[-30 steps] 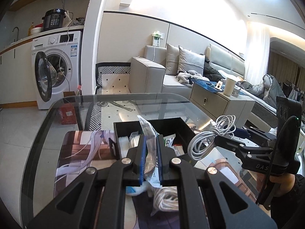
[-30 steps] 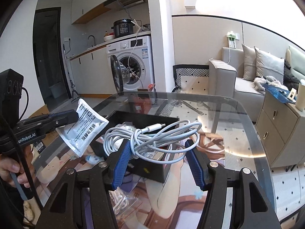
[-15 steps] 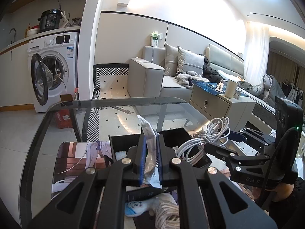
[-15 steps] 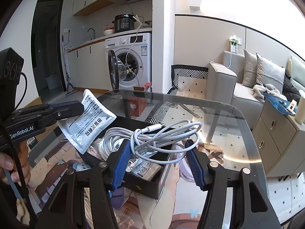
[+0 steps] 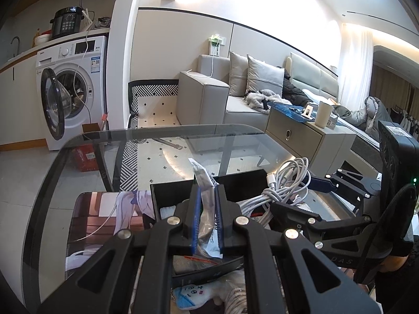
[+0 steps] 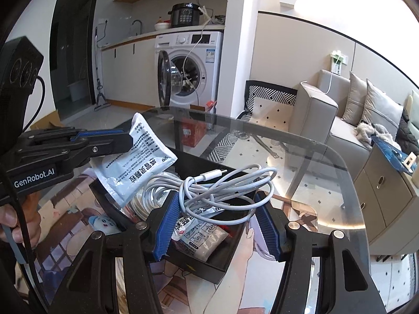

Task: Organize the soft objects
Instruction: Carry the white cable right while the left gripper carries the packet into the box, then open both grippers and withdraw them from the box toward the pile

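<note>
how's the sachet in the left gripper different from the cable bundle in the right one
The sachet is a flat, printed white pouch; the cable bundle is a loose white coil.
The left gripper pinches the sachet almost shut; the right gripper spans the cable bundle with wider jaws.
Both hang over the black box.

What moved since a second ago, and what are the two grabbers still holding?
Both grippers came down closer over the black box. The left gripper still pinches the white packet, and the right gripper still holds the bundled white cable. Nothing was let go; the box itself stayed put on the table.
</note>
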The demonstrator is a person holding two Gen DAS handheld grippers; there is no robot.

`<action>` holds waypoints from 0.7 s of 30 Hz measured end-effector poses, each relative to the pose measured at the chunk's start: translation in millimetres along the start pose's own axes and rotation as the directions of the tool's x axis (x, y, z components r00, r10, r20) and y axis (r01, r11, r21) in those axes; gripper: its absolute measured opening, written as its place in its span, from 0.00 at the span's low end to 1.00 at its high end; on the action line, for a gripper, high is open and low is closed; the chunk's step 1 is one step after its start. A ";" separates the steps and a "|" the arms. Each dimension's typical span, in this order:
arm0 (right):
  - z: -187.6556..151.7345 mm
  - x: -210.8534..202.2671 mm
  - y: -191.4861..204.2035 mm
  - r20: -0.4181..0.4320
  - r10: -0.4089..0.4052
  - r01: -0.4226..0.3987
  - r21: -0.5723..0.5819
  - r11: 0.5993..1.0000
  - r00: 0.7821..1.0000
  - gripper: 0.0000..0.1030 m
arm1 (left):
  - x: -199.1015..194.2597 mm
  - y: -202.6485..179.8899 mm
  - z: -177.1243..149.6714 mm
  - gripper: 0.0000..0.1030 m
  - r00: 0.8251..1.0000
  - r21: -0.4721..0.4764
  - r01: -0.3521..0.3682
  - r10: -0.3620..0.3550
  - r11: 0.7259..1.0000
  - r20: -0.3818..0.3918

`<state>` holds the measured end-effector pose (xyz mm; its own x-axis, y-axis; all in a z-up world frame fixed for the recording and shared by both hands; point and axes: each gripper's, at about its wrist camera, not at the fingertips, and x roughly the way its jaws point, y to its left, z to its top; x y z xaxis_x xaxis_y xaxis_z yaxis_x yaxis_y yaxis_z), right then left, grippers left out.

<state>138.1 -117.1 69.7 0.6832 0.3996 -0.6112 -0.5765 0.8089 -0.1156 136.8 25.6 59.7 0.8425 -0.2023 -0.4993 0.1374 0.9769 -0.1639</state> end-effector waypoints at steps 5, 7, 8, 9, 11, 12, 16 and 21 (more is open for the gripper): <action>2.5 9.2 3.0 -0.015 0.009 -0.010 -0.029 1.000 1.000 0.57 | 8.5 1.9 -2.6 0.08 1.000 0.002 -0.010 0.010 1.000 -0.019; 3.1 13.0 4.2 -0.026 0.014 -0.015 -0.040 0.999 1.000 0.57 | 11.7 3.6 -3.4 0.08 1.000 0.005 -0.011 0.011 1.000 -0.027; 3.3 14.7 5.2 -0.031 0.016 -0.017 -0.049 0.999 0.999 0.57 | 13.5 4.3 -3.7 0.08 0.999 0.005 -0.011 0.011 1.000 -0.031; 4.1 17.0 6.5 -0.036 0.017 -0.019 -0.060 0.998 0.999 0.57 | 14.9 4.6 -4.4 0.08 0.999 0.007 -0.012 0.012 1.000 -0.035; 5.1 21.3 8.6 -0.045 0.022 -0.025 -0.075 0.997 0.999 0.57 | 18.3 5.5 -6.7 0.08 0.999 0.009 -0.017 0.017 1.000 -0.045; 5.4 24.6 9.8 -0.052 0.026 -0.030 -0.082 0.996 0.998 0.57 | 20.4 6.1 -6.9 0.08 0.998 0.010 -0.019 0.019 1.000 -0.052; 7.2 36.5 7.4 -0.078 0.062 -0.067 -0.064 0.996 0.995 0.57 | 25.8 5.1 -11.5 0.08 0.997 0.013 -0.026 0.026 1.000 -0.072; 9.1 39.3 4.4 -0.070 0.050 -0.053 -0.050 0.997 0.996 0.59 | 27.9 2.3 -15.9 0.08 0.995 0.028 -0.023 0.026 0.999 -0.095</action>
<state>166.5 -93.9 52.3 0.6209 0.4081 -0.6692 -0.6337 0.7639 -0.1221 152.4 21.1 31.8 0.7926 -0.1829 -0.5816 0.1325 0.9828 -0.1286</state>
